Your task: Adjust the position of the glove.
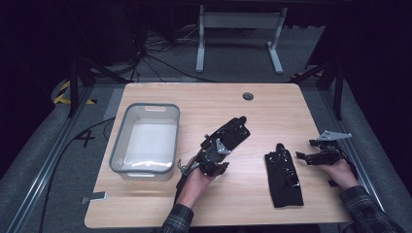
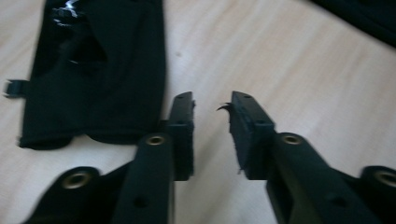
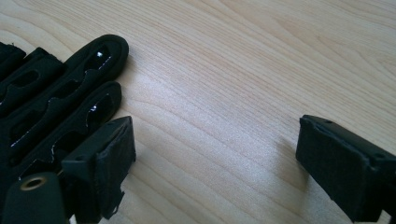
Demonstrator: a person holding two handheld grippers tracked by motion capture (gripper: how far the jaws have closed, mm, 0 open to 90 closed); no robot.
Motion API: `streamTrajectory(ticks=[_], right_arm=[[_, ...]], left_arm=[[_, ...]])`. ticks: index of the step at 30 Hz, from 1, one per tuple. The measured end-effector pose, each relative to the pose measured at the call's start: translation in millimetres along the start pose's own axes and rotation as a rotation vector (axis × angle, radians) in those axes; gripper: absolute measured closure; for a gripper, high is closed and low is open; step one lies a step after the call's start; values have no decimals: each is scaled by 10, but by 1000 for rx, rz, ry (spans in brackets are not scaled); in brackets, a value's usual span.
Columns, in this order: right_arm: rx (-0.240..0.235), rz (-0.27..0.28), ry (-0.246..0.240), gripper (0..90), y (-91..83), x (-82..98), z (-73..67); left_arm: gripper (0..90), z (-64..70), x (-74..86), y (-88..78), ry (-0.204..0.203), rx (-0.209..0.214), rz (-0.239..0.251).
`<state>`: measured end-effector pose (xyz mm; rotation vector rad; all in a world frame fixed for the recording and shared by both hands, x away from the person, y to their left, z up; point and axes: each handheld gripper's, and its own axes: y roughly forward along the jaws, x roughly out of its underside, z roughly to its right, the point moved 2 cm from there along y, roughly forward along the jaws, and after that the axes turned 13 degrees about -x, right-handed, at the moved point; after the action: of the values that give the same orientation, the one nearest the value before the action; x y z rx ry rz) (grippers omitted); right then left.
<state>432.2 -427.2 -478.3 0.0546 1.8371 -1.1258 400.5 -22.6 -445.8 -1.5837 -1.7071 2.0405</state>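
A light wooden table (image 1: 272,104) is seen from above, with a grey-rimmed translucent plastic tub (image 1: 145,140) set on its left part. A black fabric glove with cut-out finger slots (image 1: 283,175) is laid flat on the right part of the table, near the front edge, its fingertips turned toward the far side.

The left gripper (image 1: 234,127) is held near the table's middle, between the tub and the glove, pointed toward the far right. In the left gripper view its jaws are parted by a narrow gap over bare wood, nothing being held between them, and the glove (image 2: 98,70) is seen to the left of the jaws, just beside the left one.

The right gripper (image 1: 311,156) is held just right of the glove, pointed left toward it. In the right gripper view its jaws are spread wide above the tabletop (image 3: 233,84), and the glove's slotted fingers (image 3: 60,93) are seen just beside the left jaw; contact cannot be told.
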Motion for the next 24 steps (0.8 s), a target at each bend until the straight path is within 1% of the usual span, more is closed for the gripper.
streamTrajectory(ticks=[1,2,3,4,5,6,7,8,9,10,11,12,13,15,18,19,22,23,24], right_arm=[[0,0,0,127,0,0,0],[0,0,0,127,0,0,0],[0,0,0,127,0,0,0],[0,0,0,127,0,0,0],[-1,0,0,127,2,-1,0],[-1,0,0,127,2,-1,0],[-1,0,0,127,1,-1,0],[-1,0,0,127,2,-2,0],[-1,0,-1,127,2,-2,0],[-1,0,0,127,2,-2,0],[-1,-1,-1,127,3,-3,0],[-2,0,-1,127,3,-3,0],[-2,0,-2,127,4,-4,0],[-3,-1,-1,127,6,-6,0],[-6,-1,-2,127,8,-6,1],[-3,-1,-2,127,7,-6,0],[-6,0,-2,127,8,-6,0],[-3,-1,-2,127,7,-6,0],[-5,-1,-2,127,8,-6,1]], left_arm=[[849,0,0,0,0,0,0],[849,-28,-36,17,-5,-5,0],[893,-56,-67,31,-17,-4,8],[897,-87,-99,50,-20,-7,-1],[898,-107,-127,66,-20,-26,-10],[898,-128,-152,87,-28,-42,-3],[898,-166,-174,114,-50,-43,-2],[898,-184,-189,144,-55,-50,-12],[898,-204,-198,162,-44,-68,-21],[898,-232,-207,192,-52,-79,-25],[898,-251,-211,216,-61,-78,-25],[898,-261,-211,234,-65,-85,-27],[898,-274,-204,260,-62,-105,-40],[898,-295,-178,300,-59,-118,-67],[898,-317,-135,358,-68,-108,-86],[898,-324,-127,362,-85,-100,-83],[898,-317,-122,352,-79,-100,-90],[898,-305,-121,354,-85,-96,-87],[898,-298,-122,351,-80,-92,-88]])
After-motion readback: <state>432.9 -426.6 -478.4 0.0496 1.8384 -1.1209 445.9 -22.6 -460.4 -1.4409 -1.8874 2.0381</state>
